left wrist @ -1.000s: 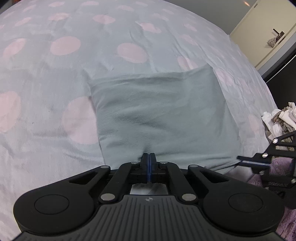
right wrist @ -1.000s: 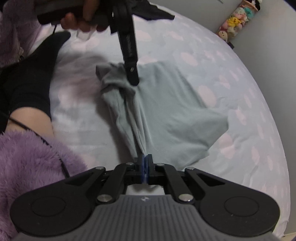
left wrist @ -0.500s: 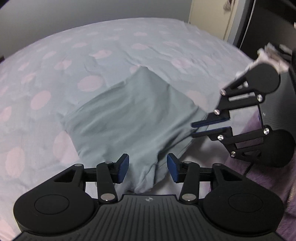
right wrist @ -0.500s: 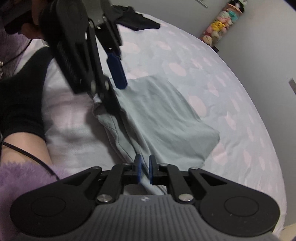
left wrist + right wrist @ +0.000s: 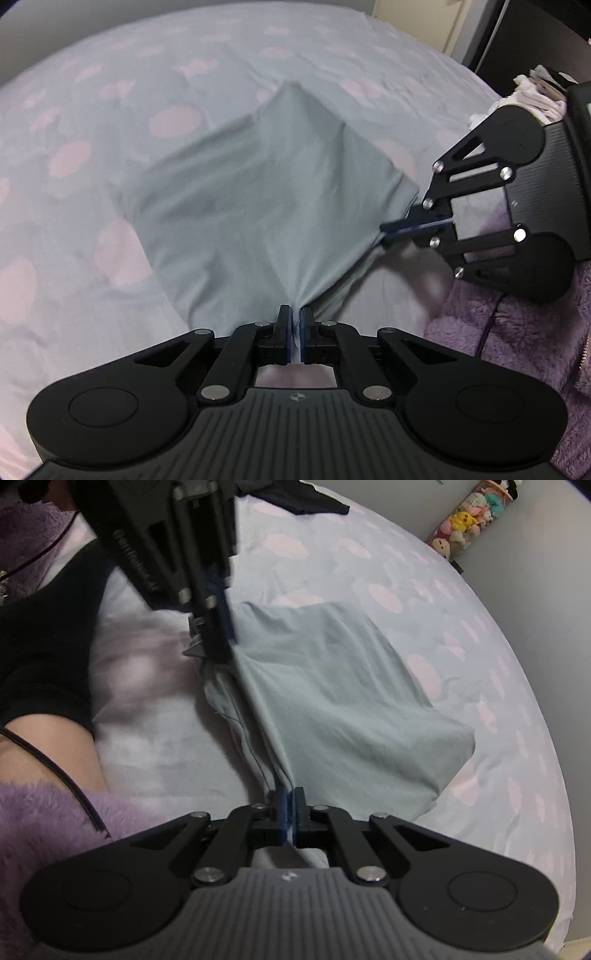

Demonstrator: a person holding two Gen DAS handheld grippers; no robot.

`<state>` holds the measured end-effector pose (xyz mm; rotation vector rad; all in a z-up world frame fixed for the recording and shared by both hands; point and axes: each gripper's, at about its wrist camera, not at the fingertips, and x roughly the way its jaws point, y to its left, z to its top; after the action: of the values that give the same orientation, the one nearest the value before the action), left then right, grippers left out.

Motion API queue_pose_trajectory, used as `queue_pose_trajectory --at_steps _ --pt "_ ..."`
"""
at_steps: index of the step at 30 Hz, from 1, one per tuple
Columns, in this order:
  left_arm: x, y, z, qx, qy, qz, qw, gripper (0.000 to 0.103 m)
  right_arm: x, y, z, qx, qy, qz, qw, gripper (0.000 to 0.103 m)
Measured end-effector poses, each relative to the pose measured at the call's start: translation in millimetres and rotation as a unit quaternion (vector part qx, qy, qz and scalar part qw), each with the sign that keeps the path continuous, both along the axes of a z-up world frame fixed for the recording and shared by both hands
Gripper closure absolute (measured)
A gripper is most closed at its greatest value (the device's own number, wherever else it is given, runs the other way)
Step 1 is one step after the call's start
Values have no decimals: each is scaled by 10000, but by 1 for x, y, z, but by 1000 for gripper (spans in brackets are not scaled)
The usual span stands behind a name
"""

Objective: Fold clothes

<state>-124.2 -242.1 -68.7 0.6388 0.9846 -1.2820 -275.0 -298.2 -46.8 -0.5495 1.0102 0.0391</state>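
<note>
Two grippers pinch the same grey-green garment (image 5: pixel 255 192) at its near edge. The left gripper (image 5: pixel 294 325) has its blue-padded fingers (image 5: pixel 284 332) pressed together on a bunched corner of the cloth, which fans out forward from the pinch. The right gripper (image 5: pixel 289 805) likewise has its fingers (image 5: pixel 282 812) closed on a gathered stretch of the fabric edge, with folds running away from the pads. In the left wrist view the right gripper (image 5: pixel 402 227) comes in from the right side, its thin fingers together at the garment's right corner. In the right wrist view the left gripper (image 5: pixel 218 635) reaches down from the upper left, blurred, and meets the cloth at its far left corner.

Between the two pinches the near edge is raised and drawn into ridges; the rest of the garment (image 5: pixel 340 701) lies as a rough rectangle, folded over, on a pale blue bedsheet (image 5: pixel 177 85) printed with pink blotches. A fuzzy purple sleeve (image 5: pixel 33 819) sits at lower left of the right wrist view, beside a black sock (image 5: pixel 44 627) on the person's leg. Stuffed toys (image 5: pixel 465 520) stand at the far corner by the wall, and a dark garment (image 5: pixel 295 498) lies at the sheet's far edge.
</note>
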Motion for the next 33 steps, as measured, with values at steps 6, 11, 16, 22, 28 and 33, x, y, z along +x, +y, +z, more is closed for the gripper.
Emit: queue_pose_trajectory --at_steps 6,11,16,22,28,33 --pt "7 16 12 -370 282 154 9988 81 -5 -7 9 102 45 -336 9994 95" --pt "32 27 32 -886 321 645 9935 71 -16 -35 41 792 -619 -1351 9857 93" --pt "67 23 36 -1299 288 1690 9766 71 -4 -71 63 1600 -1656 -2842 9307 91" --pt "94 14 20 -1675 495 2611 9494 71 24 -106 42 2380 -2352 -4017 8524 87" --pt "115 24 -4 -1584 839 2899 9401 71 32 -138 19 2659 -2611 -4329 8208 47" --pt "129 24 -25 -1617 1314 3127 9267 71 30 -173 -6 3714 -2535 -4473 7731 57"
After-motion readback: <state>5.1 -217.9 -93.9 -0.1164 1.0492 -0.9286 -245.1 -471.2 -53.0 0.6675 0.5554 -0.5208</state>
